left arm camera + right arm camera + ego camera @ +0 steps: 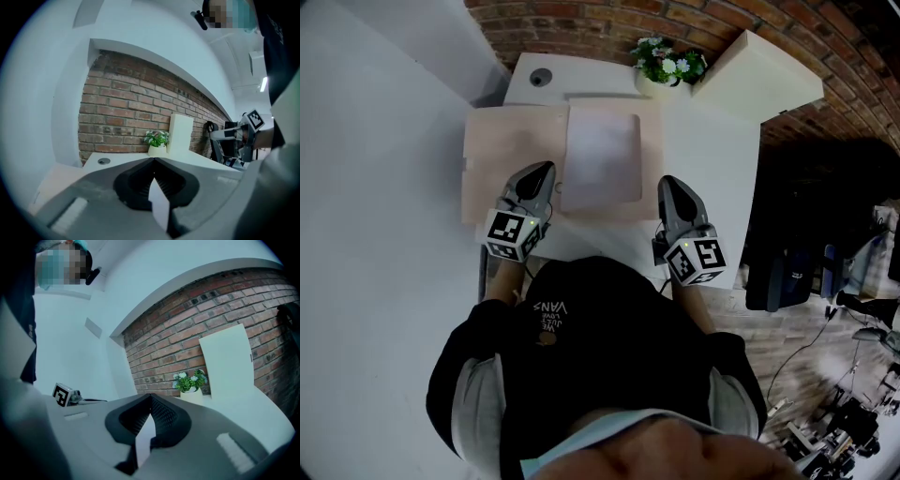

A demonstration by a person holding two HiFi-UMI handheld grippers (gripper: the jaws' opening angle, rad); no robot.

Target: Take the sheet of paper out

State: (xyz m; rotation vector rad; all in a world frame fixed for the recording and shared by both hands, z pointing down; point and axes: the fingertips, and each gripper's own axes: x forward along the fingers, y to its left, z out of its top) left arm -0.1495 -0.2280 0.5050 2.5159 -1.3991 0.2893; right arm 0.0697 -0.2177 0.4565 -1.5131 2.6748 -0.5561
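Nearest the camera, the person's dark shirt [581, 328] fills the bottom of the head view; both arms reach forward over the near edge of the white table [712, 169]. The left gripper [544, 173] has its jaws pressed fully together with nothing between them; its own view shows the tips meeting in a closed seam; its tip hangs over the tan board [511, 159], just left of the sheet. The right gripper [667, 183] matches it, jaws closed tight and empty, its tip by the board's right edge. Between the two tips lies the sheet of paper [602, 159], pale and flat on the board, with neither gripper touching it; whether it sits inside a sleeve cannot be told. Further back, a round hole [541, 78] shows in the tabletop; a potted plant [667, 64] stands at the far edge, a white block [759, 75] just beside it; behind everything runs the brick wall [609, 23].
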